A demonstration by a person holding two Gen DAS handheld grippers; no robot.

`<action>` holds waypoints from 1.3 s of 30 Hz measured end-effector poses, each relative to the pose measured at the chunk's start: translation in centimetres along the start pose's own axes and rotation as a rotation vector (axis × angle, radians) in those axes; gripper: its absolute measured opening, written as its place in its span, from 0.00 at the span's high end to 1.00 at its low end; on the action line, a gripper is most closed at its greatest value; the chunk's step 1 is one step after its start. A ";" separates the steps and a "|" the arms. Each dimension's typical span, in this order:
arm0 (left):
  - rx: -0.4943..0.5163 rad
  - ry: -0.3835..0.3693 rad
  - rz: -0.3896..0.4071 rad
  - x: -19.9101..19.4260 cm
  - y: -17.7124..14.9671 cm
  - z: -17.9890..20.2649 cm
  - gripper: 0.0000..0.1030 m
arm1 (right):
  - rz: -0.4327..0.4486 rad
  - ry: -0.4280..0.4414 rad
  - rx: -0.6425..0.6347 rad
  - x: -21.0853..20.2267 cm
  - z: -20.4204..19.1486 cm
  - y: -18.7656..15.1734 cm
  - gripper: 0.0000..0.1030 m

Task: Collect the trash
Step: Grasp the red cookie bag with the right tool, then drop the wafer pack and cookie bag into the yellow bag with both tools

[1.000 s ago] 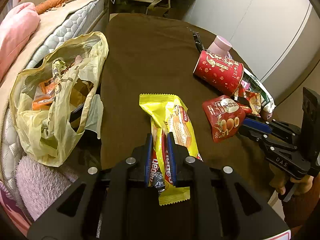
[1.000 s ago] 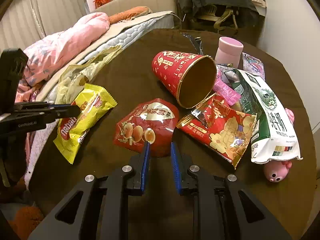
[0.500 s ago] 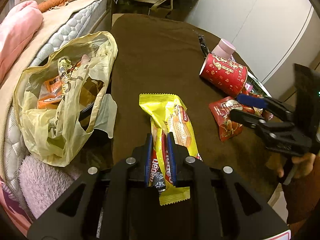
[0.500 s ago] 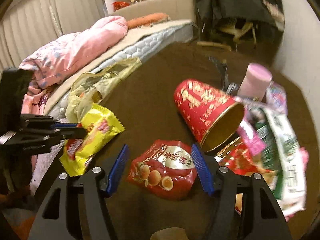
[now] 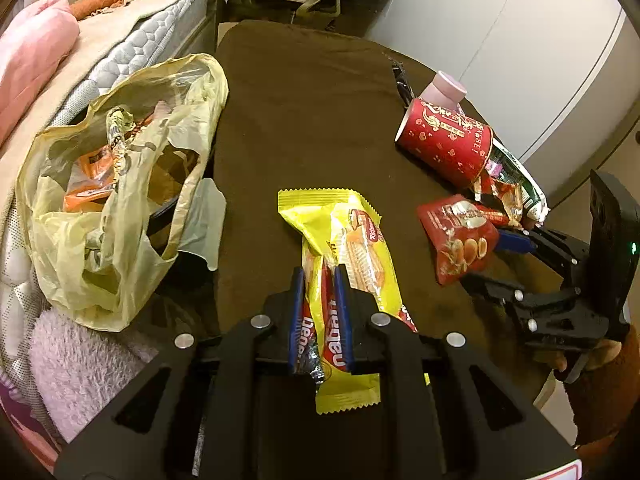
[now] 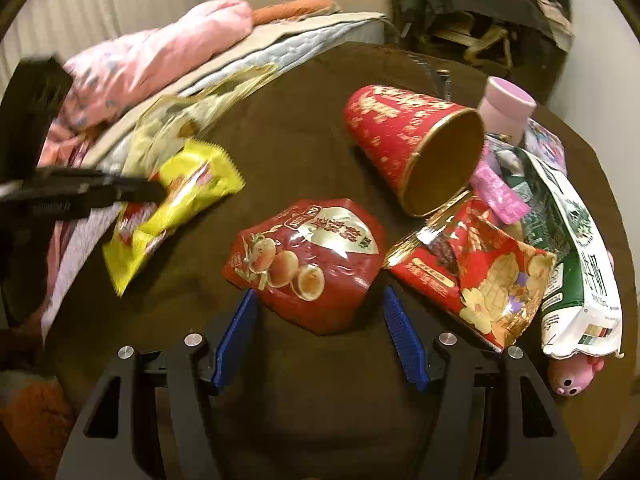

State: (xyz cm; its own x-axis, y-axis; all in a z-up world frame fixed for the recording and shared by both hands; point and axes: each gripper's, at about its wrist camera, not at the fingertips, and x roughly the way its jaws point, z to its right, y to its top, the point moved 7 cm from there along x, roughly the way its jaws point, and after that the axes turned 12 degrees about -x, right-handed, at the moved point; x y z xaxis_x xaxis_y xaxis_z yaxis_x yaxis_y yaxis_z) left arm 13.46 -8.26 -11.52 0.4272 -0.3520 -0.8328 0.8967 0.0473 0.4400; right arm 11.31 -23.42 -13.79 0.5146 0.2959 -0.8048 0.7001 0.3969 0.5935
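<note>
left gripper (image 5: 320,276) clamped on yellow biscuit wrapper (image 5: 344,236), jaws nearly together w/ the wrapper's lower half pinched between, rest of it sticking fwd over the brown counter (image 5: 304,112); yellowish plastic bag (image 5: 116,184) sagging open just left of the counter edge, against the bed (image 5: 132,52), w/ orange wrappers inside. right gripper (image 6: 318,308) w/ jaws wide, straddling near end of red snack pouch (image 6: 308,260) lying flat on counter, pads beside it, contact unclear. behind pouch: red paper cup (image 6: 412,144) on its side, mouth toward cam, touching torn red-gold packet (image 6: 476,268), green-white bag (image 6: 576,264) & pink bottle (image 6: 506,106) at the far right.
</note>
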 end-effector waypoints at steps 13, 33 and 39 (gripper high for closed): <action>-0.018 0.009 0.012 -0.5 0.4 -0.6 0.86 | 0.055 -0.083 -0.167 -0.4 0.0 3.1 0.41; -0.022 -0.004 0.035 -1.5 0.5 0.1 0.86 | 0.072 -0.067 -0.105 -2.4 -1.0 2.5 0.72; 0.003 0.000 0.081 -3.0 1.6 0.7 0.86 | 0.099 -0.103 -0.035 -4.7 0.6 3.6 0.72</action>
State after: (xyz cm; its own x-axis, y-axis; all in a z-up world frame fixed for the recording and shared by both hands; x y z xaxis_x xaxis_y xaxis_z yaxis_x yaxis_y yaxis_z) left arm 13.56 -7.76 -8.12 0.4988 -0.3472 -0.7941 0.8587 0.0731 0.5073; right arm 11.73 -23.84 -7.86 0.6297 0.2450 -0.7372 0.6268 0.4003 0.6685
